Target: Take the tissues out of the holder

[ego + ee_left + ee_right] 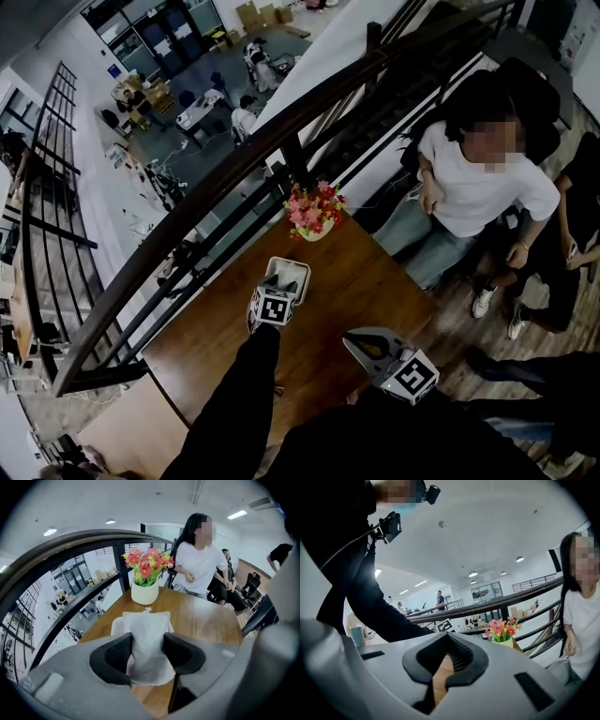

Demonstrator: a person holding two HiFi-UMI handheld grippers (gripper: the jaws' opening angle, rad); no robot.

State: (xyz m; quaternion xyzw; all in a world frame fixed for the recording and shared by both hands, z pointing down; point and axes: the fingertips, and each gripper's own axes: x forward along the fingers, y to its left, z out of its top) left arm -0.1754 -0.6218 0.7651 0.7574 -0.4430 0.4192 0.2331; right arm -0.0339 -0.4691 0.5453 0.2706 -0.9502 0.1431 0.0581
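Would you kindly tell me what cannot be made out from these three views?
- Opening of the tissue holder and any tissues left inside: in the head view, the left hand-held gripper covers it; in the left gripper view, the held tissue hides it.
- Whether that tissue is clear of the holder: hidden likewise.
- Most of the table: in the right gripper view, the right hand-held gripper body covers it.

Left claw (279, 285) over tissue holder (300, 270), flowers (314, 210) beyond, wooden table (366, 281)
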